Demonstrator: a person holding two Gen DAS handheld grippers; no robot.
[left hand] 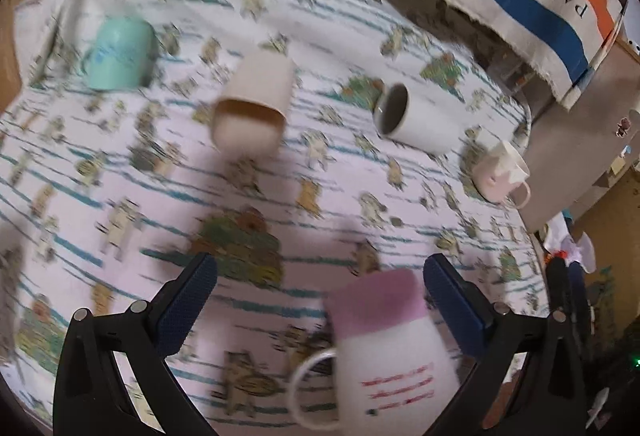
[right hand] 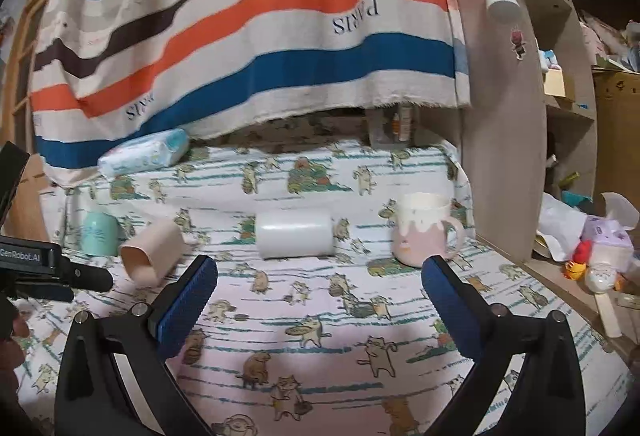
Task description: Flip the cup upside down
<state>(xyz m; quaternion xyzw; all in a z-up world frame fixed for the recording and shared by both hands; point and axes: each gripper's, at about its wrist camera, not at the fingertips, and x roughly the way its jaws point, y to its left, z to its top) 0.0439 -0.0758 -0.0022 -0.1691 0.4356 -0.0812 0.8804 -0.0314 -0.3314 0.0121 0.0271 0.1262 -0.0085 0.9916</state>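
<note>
Several cups stand or lie on a cartoon-print cloth. In the left wrist view a white mug with a purple base (left hand: 390, 348) stands upside down between my open left gripper's (left hand: 320, 300) fingers, nearer the right finger, not touched. A beige cup (left hand: 252, 105) and a white cup (left hand: 412, 119) lie on their sides. A mint cup (left hand: 120, 53) stands upside down. A pink-and-cream mug (left hand: 500, 171) stands upright. My right gripper (right hand: 320, 296) is open and empty, short of the white cup (right hand: 295, 234) and the pink mug (right hand: 424, 232).
A wipes pack (right hand: 144, 155) lies at the back under a striped hanging cloth (right hand: 248, 35). A wooden shelf side (right hand: 504, 139) borders the right, with clutter (right hand: 592, 252) beyond. The left gripper's body (right hand: 48, 268) shows at the left of the right wrist view.
</note>
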